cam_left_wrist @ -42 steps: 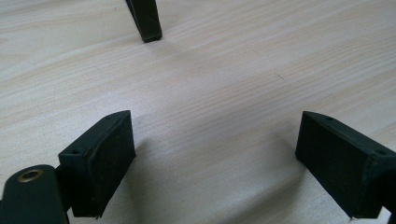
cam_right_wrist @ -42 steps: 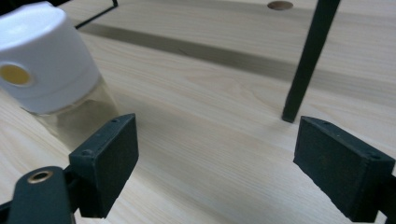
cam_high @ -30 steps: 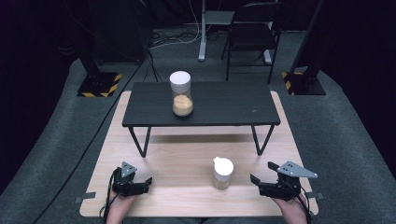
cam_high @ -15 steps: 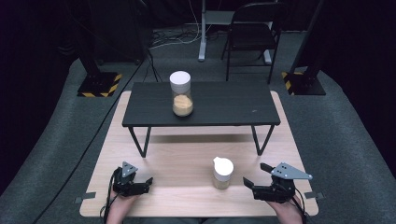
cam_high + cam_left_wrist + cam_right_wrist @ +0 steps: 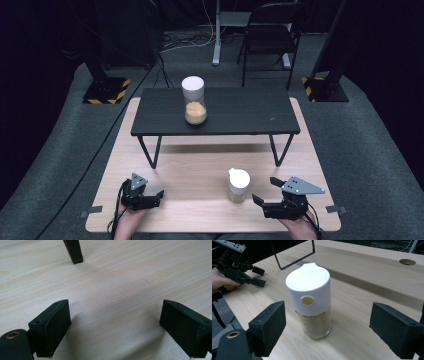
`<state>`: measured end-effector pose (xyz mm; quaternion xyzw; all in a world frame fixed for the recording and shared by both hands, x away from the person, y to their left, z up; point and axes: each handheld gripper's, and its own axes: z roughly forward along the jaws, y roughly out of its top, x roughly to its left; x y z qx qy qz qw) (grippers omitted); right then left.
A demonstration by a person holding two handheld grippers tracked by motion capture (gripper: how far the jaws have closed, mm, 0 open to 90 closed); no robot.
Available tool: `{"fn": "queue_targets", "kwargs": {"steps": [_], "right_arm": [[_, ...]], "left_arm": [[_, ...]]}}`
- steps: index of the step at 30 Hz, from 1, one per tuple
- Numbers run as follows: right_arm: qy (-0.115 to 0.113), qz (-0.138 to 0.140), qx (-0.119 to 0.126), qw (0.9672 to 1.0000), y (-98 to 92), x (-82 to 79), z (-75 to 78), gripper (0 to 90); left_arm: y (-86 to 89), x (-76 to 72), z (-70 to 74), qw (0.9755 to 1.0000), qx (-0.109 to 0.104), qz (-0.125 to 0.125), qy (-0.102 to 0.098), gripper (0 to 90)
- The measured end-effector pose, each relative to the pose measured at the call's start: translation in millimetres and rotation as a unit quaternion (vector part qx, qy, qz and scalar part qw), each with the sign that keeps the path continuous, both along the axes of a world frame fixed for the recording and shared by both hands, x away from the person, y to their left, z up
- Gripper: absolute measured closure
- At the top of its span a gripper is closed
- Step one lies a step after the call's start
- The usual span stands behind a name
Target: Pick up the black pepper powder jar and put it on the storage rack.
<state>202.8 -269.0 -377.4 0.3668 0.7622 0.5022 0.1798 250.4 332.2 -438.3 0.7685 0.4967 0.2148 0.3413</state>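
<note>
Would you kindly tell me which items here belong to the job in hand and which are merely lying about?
In the job:
- small white-capped jar on the wooden board, in front of the open right claw
- right claw

Lying about:
- larger jar on the black table
- left claw, open
- folding chair

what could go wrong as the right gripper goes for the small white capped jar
The small white-capped glass jar is tall and narrow and stands free on the pale wooden board; a jaw of the open right gripper clipping it off-centre could tip it. Closing on the smooth white cap instead of the glass might let it slip. The cap's round hole could spill powder.
</note>
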Motion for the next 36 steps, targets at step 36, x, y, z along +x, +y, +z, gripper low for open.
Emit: {"fn": "queue_targets", "kwargs": {"steps": [36], "right_arm": [[0.004,0.026,0.005,0.9996,17.6,-1.4,-7.8,12.8]], "left_arm": [[-0.1,0.2,0.1,1.0,0.0,0.0,0.0,9.1]]}}
